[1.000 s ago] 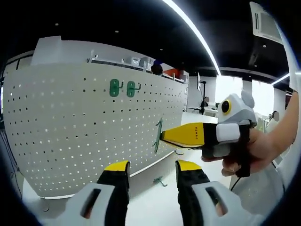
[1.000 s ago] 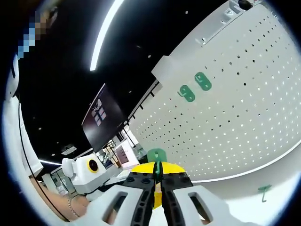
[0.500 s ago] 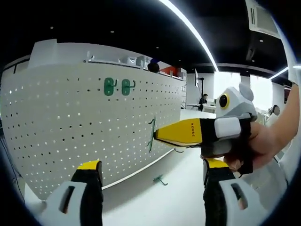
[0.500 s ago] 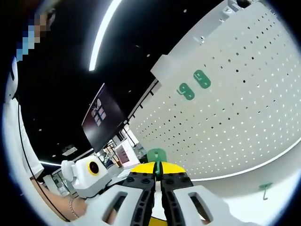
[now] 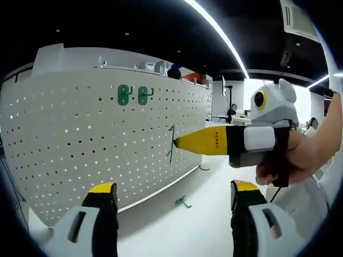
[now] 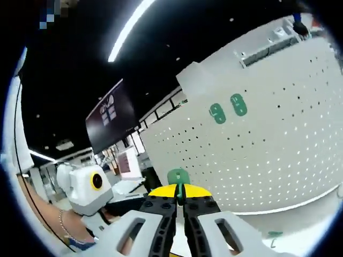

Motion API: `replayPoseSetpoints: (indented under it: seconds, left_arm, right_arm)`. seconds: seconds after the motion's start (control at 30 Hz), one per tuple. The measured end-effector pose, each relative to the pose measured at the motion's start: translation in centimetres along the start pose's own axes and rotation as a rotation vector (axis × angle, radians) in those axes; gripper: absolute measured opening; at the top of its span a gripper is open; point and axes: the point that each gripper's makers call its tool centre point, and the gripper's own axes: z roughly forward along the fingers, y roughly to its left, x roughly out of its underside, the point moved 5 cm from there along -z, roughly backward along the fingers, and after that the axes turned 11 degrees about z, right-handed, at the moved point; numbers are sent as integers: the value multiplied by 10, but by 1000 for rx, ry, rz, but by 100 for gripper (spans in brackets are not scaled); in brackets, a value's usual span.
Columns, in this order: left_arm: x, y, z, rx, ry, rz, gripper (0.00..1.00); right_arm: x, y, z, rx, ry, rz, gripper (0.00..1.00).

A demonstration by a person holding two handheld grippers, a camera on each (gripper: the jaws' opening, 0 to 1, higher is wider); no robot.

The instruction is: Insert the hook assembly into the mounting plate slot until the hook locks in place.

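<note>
Since a second ago, your right gripper [image 5: 177, 142] has carried the green hook [image 5: 171, 143] closer to the white pegboard [image 5: 80, 155], and in the left gripper view the hook's edge now sits just off the perforated face, roughly level with the middle rows of holes. Your right jaws are pressed together on the hook's plate [image 6: 178, 179], so the grip looks sound. Your left gripper [image 5: 174, 206] has spread its jaws wide over the same second and holds nothing; it hangs below the work, clear of the approach.

I judge the insertion has not begun: you cannot yet tell whether the hook's prongs touch the board, so line them up with 2 holes before you push.

Around you, 2 green hooks [image 5: 132, 95] are already mounted side by side high on the pegboard, well apart from your target spot. 1 spare green hook [image 5: 183, 202] lies on the white table [image 5: 161, 230] near the board's foot. Nothing stands between the held hook and the board.
</note>
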Motion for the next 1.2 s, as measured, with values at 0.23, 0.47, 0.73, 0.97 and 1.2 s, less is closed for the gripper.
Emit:
replayPoseSetpoints:
  seconds: [0.23, 0.47, 0.73, 0.97, 1.2]
  left_arm:
    - [2, 1, 1, 1, 6, -5, 89]
    - [2, 1, 1, 2, 8, -5, 88]
    - [3, 3, -1, -3, 12, -5, 87]
    - [7, 4, -4, -10, 19, -7, 88]
    - [9, 5, -6, -15, 21, -9, 87]
  right_arm:
    - [-4, -2, 1, 88, 37, -131, 0]
    - [-5, -7, 2, 109, 58, -133, 0]
    - [-9, -15, 2, 129, 56, -125, 0]
    - [-23, -32, 3, 167, 32, -123, 0]
    - [-37, -44, 7, 200, 5, -124, 0]
